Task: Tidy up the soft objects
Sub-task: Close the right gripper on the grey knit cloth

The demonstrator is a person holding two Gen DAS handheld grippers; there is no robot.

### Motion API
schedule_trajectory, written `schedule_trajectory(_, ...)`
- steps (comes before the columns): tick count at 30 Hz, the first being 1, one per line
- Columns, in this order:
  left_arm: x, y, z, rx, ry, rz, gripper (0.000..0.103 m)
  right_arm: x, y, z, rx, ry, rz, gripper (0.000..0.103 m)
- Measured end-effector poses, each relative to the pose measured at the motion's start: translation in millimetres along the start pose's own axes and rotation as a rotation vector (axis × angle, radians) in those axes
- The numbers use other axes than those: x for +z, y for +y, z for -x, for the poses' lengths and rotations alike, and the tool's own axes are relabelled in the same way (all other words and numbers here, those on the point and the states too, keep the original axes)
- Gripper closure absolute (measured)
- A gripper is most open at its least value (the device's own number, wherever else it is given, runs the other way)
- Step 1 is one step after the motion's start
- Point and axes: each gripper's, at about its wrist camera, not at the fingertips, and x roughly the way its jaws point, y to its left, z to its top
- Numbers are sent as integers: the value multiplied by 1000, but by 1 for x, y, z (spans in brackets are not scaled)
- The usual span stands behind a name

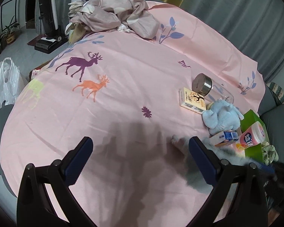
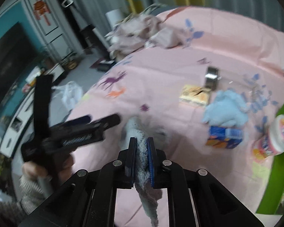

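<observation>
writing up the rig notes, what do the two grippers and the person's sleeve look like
Both grippers are black, angular frames with silver round bolt heads at the joints. The left gripper has two long fingers with dark blue pads on their inner faces. The right gripper has the same black build with blue pads. The hand on the left gripper wears a light knitted sleeve.

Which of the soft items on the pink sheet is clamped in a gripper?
The fluffy grey-blue cloth, pinched between the right gripper. The light blue plush toy lies free beside the cream box, and the left gripper is open and empty.
</observation>
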Motion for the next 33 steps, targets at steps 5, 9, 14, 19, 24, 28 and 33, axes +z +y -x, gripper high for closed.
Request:
schedule_trajectory(5,0,3,-3,-7,25,15,3,1,-16,-58,-39,57,-91,91)
schedule_trajectory(9,-2,2,-8,9,50,0,3,0,-40,-104,-72,92,-221,91)
schedule_trajectory(14,-8,1,-19,6,119,-35,3,1,-52,-111,-77,128,-258,88)
schedule_trajectory(19,-13,-1,-22,-68,173,-39,3,4,-55,-56,-196,12,-263,27)
schedule_trajectory(24,-21,-9,-22,-132,217,-62,8,0,-61,-28,-162,8,-334,27)
schedule_trajectory(28,-32,-21,-29,-163,275,-107,18,-12,-58,-44,-63,67,-364,27)
schedule_trajectory(33,-45,-32,-46,-185,346,-100,46,-19,-58,-85,-18,142,-385,27)
